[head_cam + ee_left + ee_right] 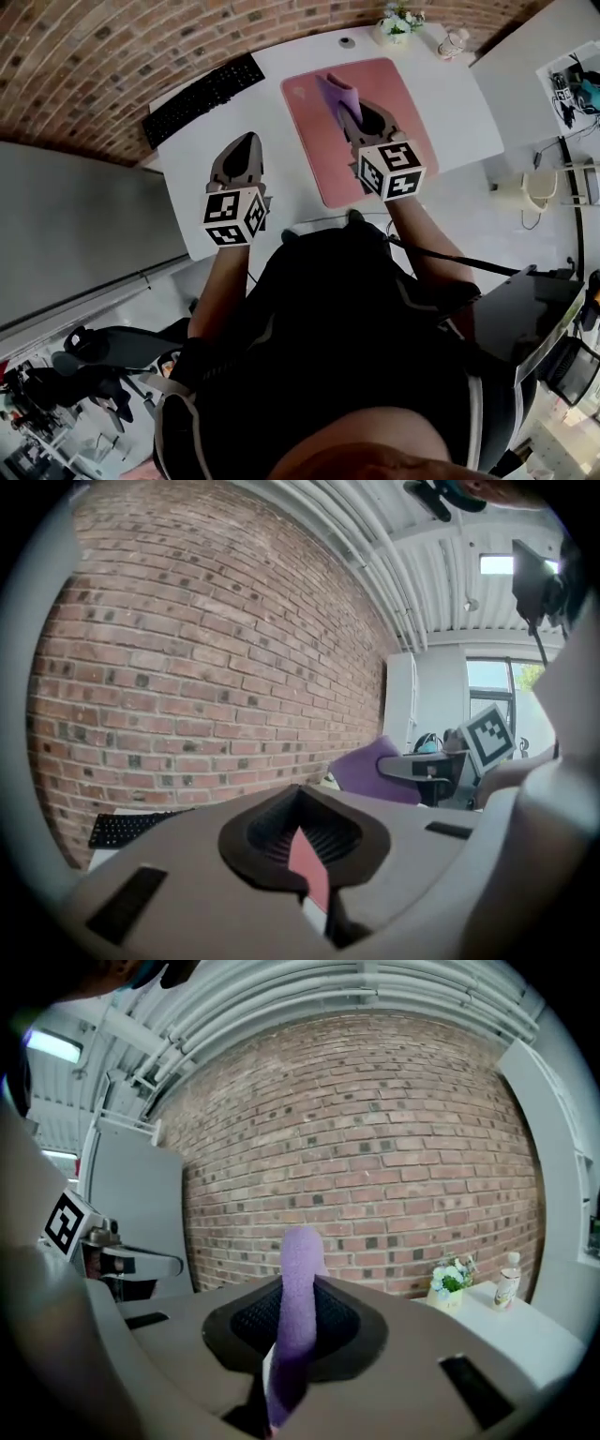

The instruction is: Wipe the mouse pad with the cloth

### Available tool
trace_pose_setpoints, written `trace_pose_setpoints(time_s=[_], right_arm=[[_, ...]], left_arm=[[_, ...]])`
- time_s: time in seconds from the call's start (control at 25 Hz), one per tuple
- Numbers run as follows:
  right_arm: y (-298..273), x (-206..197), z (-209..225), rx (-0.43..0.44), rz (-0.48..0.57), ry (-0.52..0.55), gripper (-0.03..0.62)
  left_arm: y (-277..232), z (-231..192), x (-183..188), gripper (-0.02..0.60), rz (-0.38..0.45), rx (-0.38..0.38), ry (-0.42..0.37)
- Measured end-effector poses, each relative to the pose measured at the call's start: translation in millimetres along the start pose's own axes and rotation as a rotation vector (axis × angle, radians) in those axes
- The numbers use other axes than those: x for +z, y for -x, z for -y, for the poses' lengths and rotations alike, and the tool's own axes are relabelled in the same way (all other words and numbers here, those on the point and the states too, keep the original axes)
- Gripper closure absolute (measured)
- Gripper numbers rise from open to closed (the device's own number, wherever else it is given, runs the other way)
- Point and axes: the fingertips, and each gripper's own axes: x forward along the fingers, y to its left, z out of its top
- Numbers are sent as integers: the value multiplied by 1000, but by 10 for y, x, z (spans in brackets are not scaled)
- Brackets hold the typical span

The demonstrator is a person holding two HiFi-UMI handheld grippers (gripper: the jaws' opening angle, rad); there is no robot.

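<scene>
A pink mouse pad (323, 150) lies on the white desk (450, 103). My right gripper (354, 108) hovers over the pad's middle, shut on a purple cloth (337, 92) that sticks out past its tips toward the far edge. In the right gripper view the cloth (300, 1279) stands up, pinched between the jaws of that gripper (292, 1321). My left gripper (246, 142) is over the bare desk left of the pad, shut with nothing in it. In the left gripper view its jaws (305, 832) meet, and the cloth (373, 766) shows beyond.
A black keyboard (202, 97) lies at the desk's far left. A small flower pot (397, 25), a bottle (453, 42) and a small round object (347, 41) stand along the far edge. A brick wall (375, 1147) runs behind the desk.
</scene>
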Motion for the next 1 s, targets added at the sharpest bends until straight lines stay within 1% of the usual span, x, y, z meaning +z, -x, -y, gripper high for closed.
trace_pose_setpoints(time_s=[0.08, 0.16, 0.28, 0.36, 0.44, 0.52, 0.64, 0.76, 1.0], right_arm=[[21, 84, 3, 35, 13, 3, 536], [33, 138, 49, 42, 11, 4, 536], [77, 184, 71, 77, 14, -4, 536], [113, 177, 90, 103, 19, 6, 536], [166, 141, 135, 111, 16, 11, 536], [225, 139, 176, 116, 18, 23, 536], [255, 205, 235, 124, 33, 37, 536], [301, 195, 315, 124, 36, 20, 536], [340, 228, 438, 117, 46, 28, 536]], left_arm=[[-1, 83, 177, 577, 49, 8, -21], [19, 137, 312, 578, 91, 27, -42], [77, 192, 444, 578, 147, 71, -54], [86, 261, 479, 578, 168, 75, -51], [73, 362, 452, 578, 159, 59, -21], [59, 441, 417, 577, 139, 60, 2], [17, 516, 386, 578, 121, 65, -1], [9, 594, 310, 578, 96, 78, -11], [32, 631, 260, 577, 107, 127, -12]])
